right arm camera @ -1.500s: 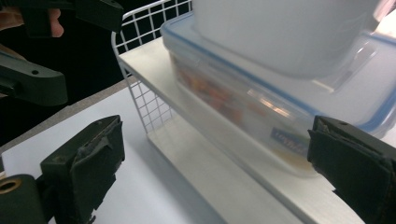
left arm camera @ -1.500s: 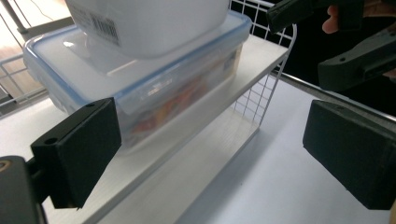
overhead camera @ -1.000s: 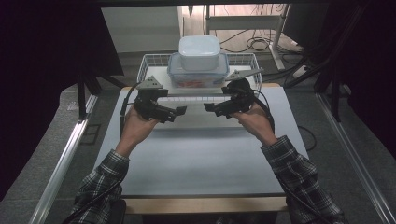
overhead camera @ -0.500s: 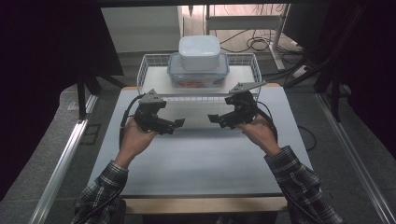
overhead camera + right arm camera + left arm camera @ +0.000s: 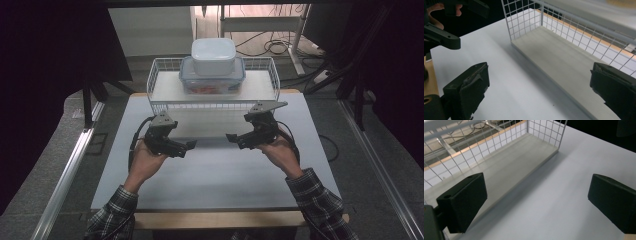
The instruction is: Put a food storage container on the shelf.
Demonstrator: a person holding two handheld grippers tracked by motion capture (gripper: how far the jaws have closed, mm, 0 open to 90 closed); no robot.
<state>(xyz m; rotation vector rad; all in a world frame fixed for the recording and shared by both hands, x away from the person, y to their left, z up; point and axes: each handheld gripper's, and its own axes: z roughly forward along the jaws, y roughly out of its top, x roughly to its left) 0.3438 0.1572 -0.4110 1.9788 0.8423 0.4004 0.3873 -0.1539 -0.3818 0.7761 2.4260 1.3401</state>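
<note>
Both the left gripper (image 5: 187, 146) and the right gripper (image 5: 232, 138) are hovering over the table (image 5: 210, 170) with jaws wide and empty. The stacked boxes (image 5: 212, 70) are sitting in the basket (image 5: 165, 87) on the far side, long axis running left to right. The right gripper is looking slightly nearer to them.

Bright, even light falls on the white table (image 5: 215, 170) while the surroundings at nine and three o'clock stay dark, soft shadows lie under the wire basket (image 5: 165, 75), and both gripper views look slightly blurred.
</note>
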